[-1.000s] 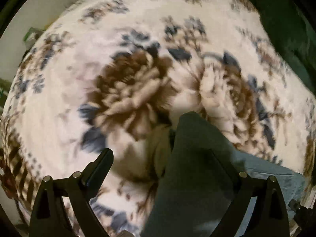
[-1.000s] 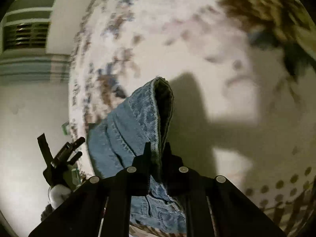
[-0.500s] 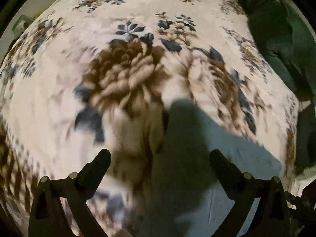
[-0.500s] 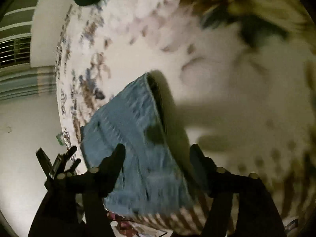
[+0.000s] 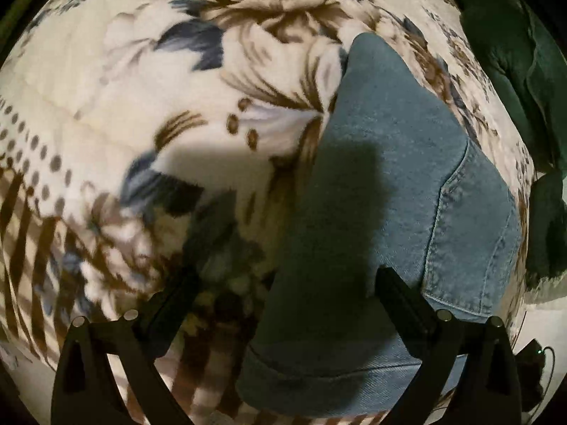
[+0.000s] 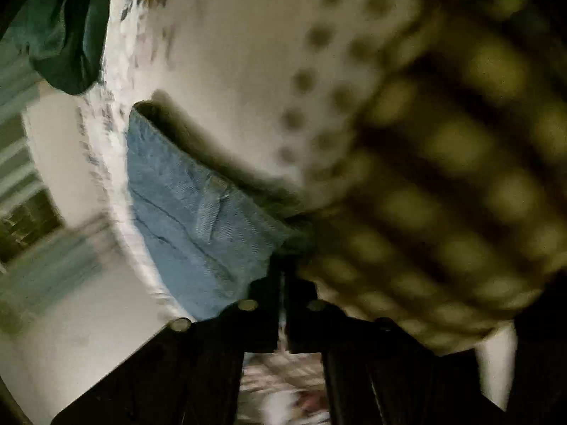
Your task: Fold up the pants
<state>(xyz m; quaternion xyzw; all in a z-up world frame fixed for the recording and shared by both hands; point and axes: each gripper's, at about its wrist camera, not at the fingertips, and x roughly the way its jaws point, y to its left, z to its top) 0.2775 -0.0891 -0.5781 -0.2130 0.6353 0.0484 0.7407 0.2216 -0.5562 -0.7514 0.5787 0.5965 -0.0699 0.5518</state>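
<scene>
Folded blue denim pants (image 5: 397,191) lie on a floral blanket (image 5: 149,81). My left gripper (image 5: 283,283) is open above the near part of the pants, with its right finger over the denim and its left finger over the blanket; it holds nothing. In the blurred right wrist view the pants (image 6: 191,205) lie at the left by the blanket's edge. My right gripper (image 6: 283,265) is shut, its tips at the near corner of the denim; blur hides whether it pinches any cloth.
A dark green cloth (image 5: 510,81) lies at the blanket's far right, and shows in the right wrist view (image 6: 60,35) at top left. The blanket's dotted and striped border (image 6: 443,163) fills the right. A pale floor (image 6: 71,326) lies beyond the blanket edge.
The right gripper let go of the denim edge, opened, then closed again while swinging right. The left gripper stayed open and drew back along the pants, now lying flat.
</scene>
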